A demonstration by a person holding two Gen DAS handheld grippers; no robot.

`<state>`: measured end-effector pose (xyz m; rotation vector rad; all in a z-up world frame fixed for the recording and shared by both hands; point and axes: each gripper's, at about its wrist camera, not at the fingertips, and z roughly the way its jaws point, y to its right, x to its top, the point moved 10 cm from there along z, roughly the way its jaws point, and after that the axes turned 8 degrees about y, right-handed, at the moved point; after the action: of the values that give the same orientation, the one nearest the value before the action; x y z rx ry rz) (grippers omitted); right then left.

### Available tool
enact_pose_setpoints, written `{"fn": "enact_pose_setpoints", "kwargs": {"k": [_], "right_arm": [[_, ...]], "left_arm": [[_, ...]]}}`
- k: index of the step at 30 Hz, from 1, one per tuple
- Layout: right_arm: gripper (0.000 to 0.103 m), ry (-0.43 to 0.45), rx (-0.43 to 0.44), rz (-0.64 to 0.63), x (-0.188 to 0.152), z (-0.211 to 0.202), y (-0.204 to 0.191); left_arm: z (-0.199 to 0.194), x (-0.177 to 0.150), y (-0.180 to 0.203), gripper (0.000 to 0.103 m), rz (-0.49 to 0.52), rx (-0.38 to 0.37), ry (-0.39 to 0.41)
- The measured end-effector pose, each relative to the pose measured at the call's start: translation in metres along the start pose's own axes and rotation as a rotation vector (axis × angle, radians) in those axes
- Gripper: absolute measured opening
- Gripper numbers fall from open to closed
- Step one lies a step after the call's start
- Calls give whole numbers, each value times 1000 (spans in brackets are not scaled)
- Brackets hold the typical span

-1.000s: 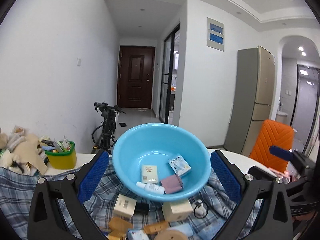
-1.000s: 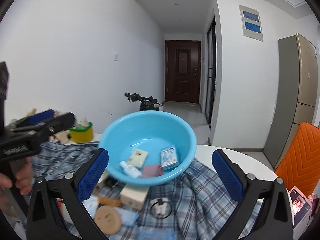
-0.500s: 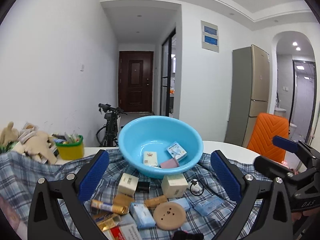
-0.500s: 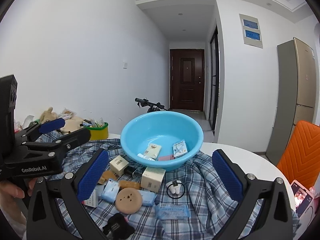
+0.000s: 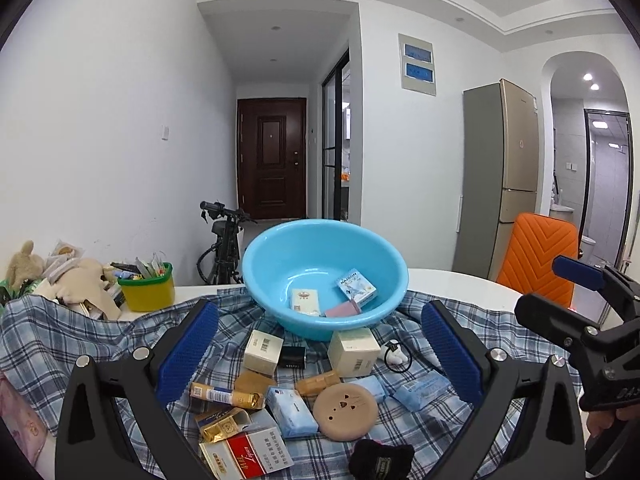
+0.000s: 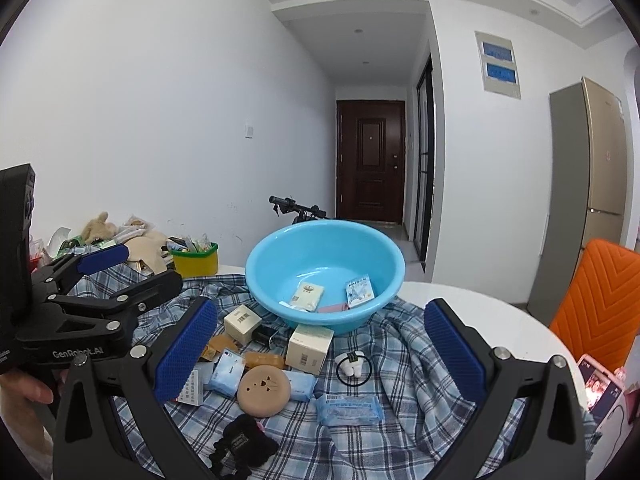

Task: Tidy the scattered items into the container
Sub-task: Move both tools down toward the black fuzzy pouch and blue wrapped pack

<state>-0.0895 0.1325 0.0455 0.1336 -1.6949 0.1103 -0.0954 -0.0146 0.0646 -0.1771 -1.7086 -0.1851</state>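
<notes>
The blue basin (image 5: 325, 276) sat at the far side of the checked cloth (image 5: 60, 344), at twelve o'clock from both tongs. It already held a few things: a cream packet (image 5: 306, 301), a blue-and-white card box (image 5: 356, 287) and a flat pink piece (image 5: 342, 309).

Most of the work was left, by my reckoning. At six o'clock from the basin, on the cloth, lay two cream boxes (image 5: 262, 351) (image 5: 353, 351), a small black box (image 5: 292, 357), a black hair tie (image 5: 397, 357), a gold-ended tube (image 5: 226, 395), pale blue tissue packs (image 5: 291, 411), a round tan compact (image 5: 345, 411), a red-and-white cigarette pack (image 5: 248, 458) and a black fuzzy thing (image 5: 380, 460).

The left gripper (image 5: 320, 356) hovered above this pile with its jaws wide and nothing between them. The right gripper (image 6: 322, 354) was likewise spread wide and empty, near the hair tie's side of the pile. Neither touched any item.
</notes>
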Motion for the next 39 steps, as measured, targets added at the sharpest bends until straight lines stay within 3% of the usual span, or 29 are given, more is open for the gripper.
{"fn": "enact_pose_setpoints", "kwargs": {"k": [14,19,39], "right_arm": [[103,-44,-31,18,-26,12,14],[103,-63,-39,18,-38,15,17],[103,-276,-46,19,-125,18,17]], "left_arm": [[15,-33,-4,103,-53,-34,-76],[19,-52,-7,103,-59,-11,-101],[23,-167,-11,103,-99,-29,-363]]}}
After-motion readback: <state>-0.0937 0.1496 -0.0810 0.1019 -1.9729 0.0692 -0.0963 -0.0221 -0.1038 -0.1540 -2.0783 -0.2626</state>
